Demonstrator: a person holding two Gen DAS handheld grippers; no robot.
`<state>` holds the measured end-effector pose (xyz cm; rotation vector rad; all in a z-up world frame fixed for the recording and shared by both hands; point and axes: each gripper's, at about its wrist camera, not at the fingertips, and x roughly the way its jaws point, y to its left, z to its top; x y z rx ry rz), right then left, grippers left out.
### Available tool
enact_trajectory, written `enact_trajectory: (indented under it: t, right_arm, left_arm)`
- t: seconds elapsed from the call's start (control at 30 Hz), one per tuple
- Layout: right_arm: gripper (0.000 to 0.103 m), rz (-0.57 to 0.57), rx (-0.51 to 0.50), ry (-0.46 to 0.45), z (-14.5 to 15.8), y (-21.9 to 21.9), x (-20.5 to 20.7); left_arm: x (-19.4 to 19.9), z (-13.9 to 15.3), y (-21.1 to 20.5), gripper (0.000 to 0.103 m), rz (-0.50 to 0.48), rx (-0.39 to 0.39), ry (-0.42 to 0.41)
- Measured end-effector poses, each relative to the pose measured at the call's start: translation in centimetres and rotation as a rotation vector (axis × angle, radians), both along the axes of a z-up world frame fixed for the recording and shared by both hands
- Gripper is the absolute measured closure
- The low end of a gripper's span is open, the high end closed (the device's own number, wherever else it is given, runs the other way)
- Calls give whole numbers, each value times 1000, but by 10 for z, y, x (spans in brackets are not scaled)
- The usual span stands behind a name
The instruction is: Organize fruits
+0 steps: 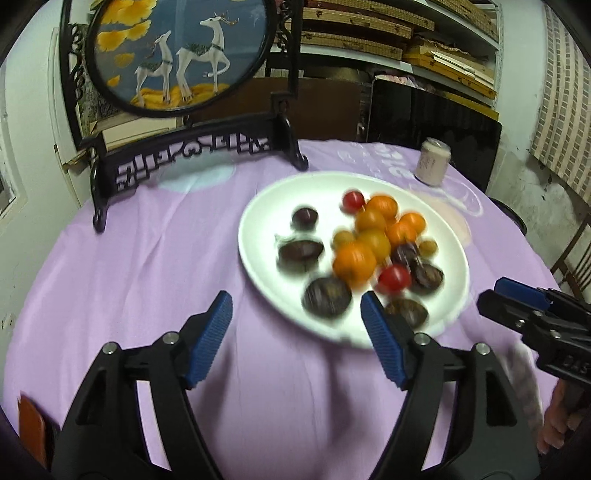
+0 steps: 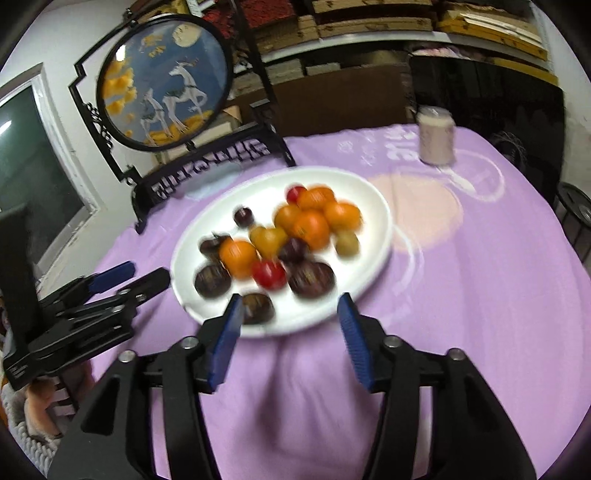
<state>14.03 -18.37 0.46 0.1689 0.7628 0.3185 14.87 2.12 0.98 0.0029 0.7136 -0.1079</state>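
Note:
A white plate (image 1: 258, 229) on a purple tablecloth holds mixed fruit: several oranges (image 1: 354, 261), red tomatoes (image 1: 394, 277), dark purple fruits (image 1: 327, 297) and small yellow ones (image 1: 427, 247). It also shows in the right wrist view (image 2: 373, 206). My left gripper (image 1: 297, 317) is open and empty, just short of the plate's near-left rim. My right gripper (image 2: 291, 314) is open and empty over the plate's near rim, close to a dark fruit (image 2: 258, 308). Each gripper shows in the other's view: the right one (image 1: 517, 299), the left one (image 2: 136, 277).
A black-framed round deer picture on a stand (image 1: 177, 55) is at the table's back left. A pale can (image 1: 432, 160) stands behind the plate at the right. Shelves with boxes (image 1: 388, 33) line the wall. The tablecloth (image 1: 147, 258) surrounds the plate.

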Motion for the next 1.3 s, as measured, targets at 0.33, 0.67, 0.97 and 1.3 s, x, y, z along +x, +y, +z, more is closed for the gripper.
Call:
enact_trajectory:
  t: [0.33, 0.67, 0.97, 1.3]
  right_arm:
    - [35, -51, -55, -15, -17, 0, -46]
    - [32, -92, -23, -23, -14, -8, -48]
    - [32, -49, -54, -18, -15, 5, -50]
    - [32, -40, -59, -16, -15, 7, -52]
  left_arm:
    - [-58, 7, -19, 2, -14, 37, -78]
    - [-67, 12, -18, 2, -1, 36, -87]
    - [-65, 14, -13, 2, -7, -2, -58]
    - [-70, 15, -25, 2, 0, 74, -83]
